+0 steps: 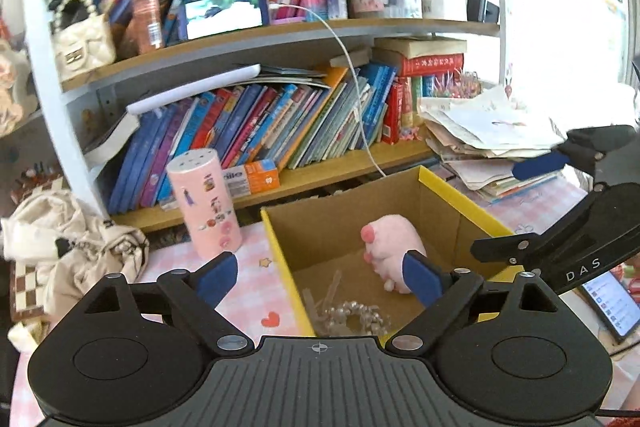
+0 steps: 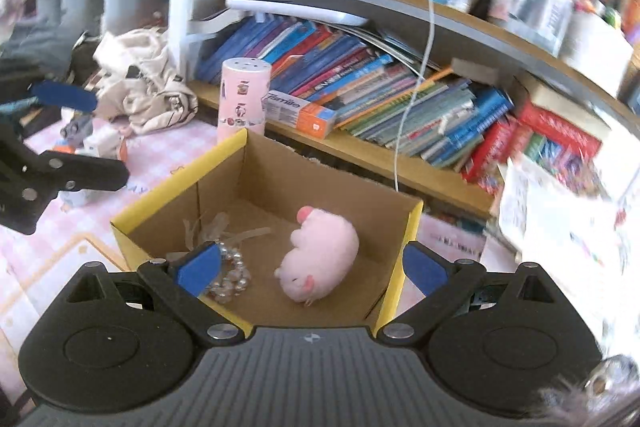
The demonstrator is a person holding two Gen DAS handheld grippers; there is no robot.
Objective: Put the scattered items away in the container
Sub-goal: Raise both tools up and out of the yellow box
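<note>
A cardboard box with a yellow rim (image 1: 460, 201) (image 2: 176, 183) stands on the pink checked table. Inside it lie a pink plush toy (image 1: 394, 243) (image 2: 324, 251) and a clear bead bracelet (image 1: 356, 315) (image 2: 232, 279). My left gripper (image 1: 320, 277) hangs open above the box's near left corner, nothing between its blue pads. My right gripper (image 2: 312, 269) is open over the box's near edge, also empty. Each gripper shows in the other's view: the right one (image 1: 504, 207) at the box's right side, the left one (image 2: 92, 137) at the far left. Small toy figures (image 2: 100, 147) lie on the table left of the box.
A pink cylinder (image 1: 206, 203) (image 2: 244, 95) and a toothpaste carton (image 1: 248, 179) (image 2: 300, 111) stand behind the box, before a crowded bookshelf (image 1: 280, 131). A cream cloth bag (image 1: 80, 247) lies left, a paper stack (image 1: 492, 131) right, a lit tablet (image 1: 612, 303) at the near right.
</note>
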